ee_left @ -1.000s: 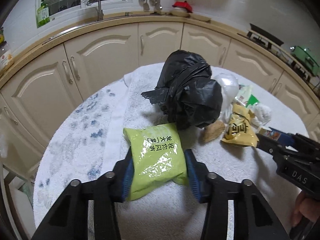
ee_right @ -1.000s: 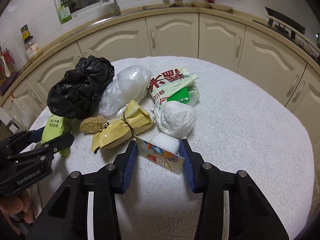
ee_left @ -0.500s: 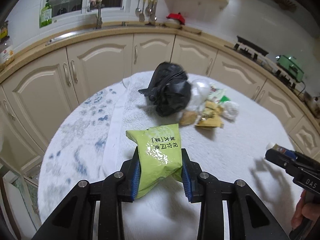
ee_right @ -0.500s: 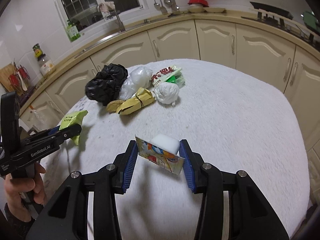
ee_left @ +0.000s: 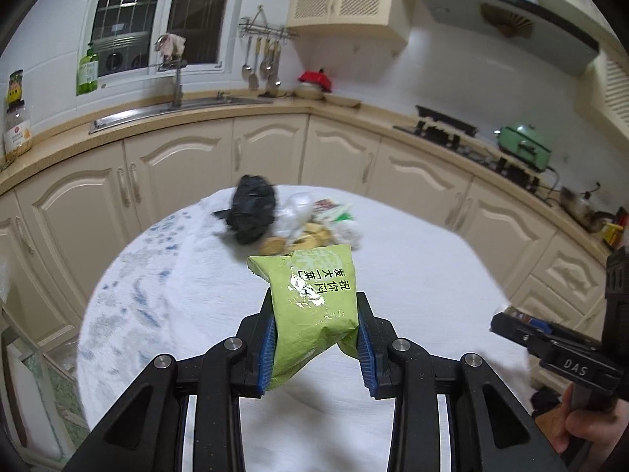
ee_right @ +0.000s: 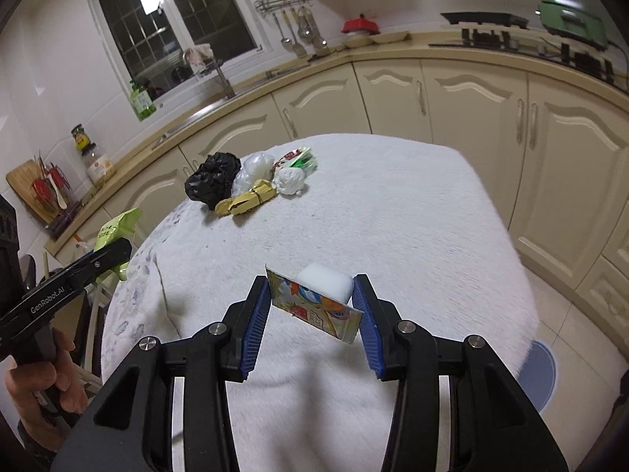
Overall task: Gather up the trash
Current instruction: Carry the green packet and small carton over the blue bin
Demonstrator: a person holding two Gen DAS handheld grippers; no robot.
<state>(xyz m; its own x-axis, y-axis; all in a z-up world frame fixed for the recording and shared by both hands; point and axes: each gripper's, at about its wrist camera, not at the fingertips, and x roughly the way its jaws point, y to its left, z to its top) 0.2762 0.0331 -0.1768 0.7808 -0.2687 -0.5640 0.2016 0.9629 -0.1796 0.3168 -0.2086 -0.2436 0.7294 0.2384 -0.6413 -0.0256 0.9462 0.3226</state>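
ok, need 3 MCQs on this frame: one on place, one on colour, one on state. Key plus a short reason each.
1. Where is the black bag?
A. at the left end of the trash pile on the table
B. on the floor
C. in the sink

2. What colour is the packet in the left gripper?
A. red
B. light green
C. blue

3. What is the right gripper doing?
A. hanging open and empty
B. resting on the pile
C. shut on a colourful wrapper with a white block

Key:
1 A, it lies beside the clear bag at the far edge.
2 B, green foil shows between the pads.
3 C, both pads press the wrapper, clear of the cloth.
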